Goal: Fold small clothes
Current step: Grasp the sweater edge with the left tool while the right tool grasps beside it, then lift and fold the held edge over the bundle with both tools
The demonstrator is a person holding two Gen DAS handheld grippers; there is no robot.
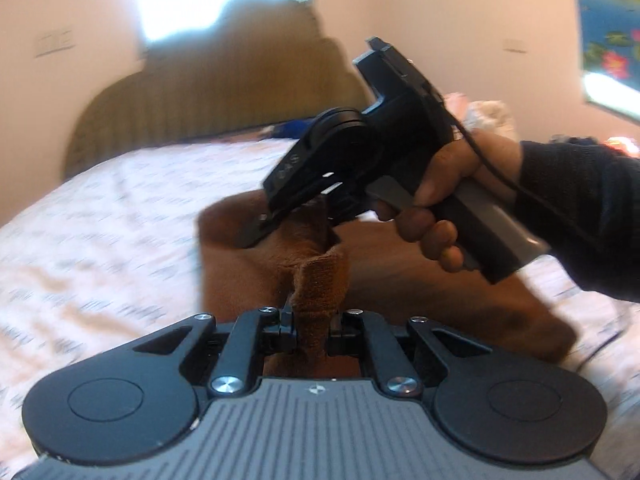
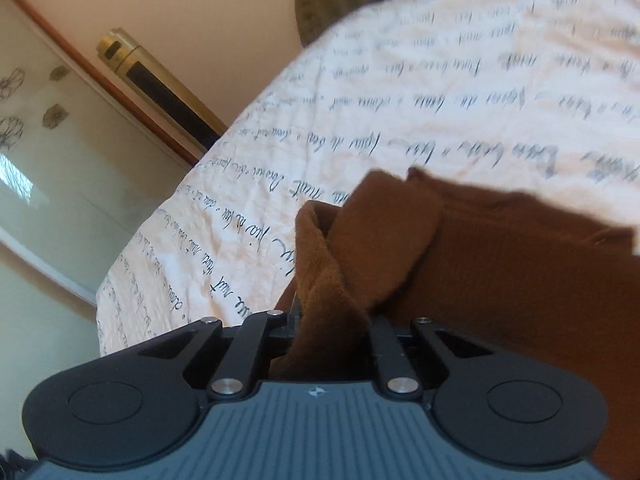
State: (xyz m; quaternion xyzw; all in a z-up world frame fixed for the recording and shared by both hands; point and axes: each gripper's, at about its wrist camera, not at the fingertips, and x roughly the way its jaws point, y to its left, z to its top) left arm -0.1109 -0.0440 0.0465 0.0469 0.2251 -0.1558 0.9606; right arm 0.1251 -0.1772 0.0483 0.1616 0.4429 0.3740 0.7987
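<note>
Pinching the brown knit garment (image 1: 316, 280) in both tongs, we hold our left tongs (image 1: 310, 320) at 6 o'clock and right tongs (image 1: 294, 224) at 12 above the bed (image 1: 100, 220).

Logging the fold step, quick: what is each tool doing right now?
Left tool: closed, pinching the brown garment.
Right tool: closed, gripping a bunched edge of the same brown garment above the bed.

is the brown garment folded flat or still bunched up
Bunched, not folded flat: the brown garment rises in a crumpled ridge, pinched by the left hand-held gripper and right hand-held gripper.
</note>
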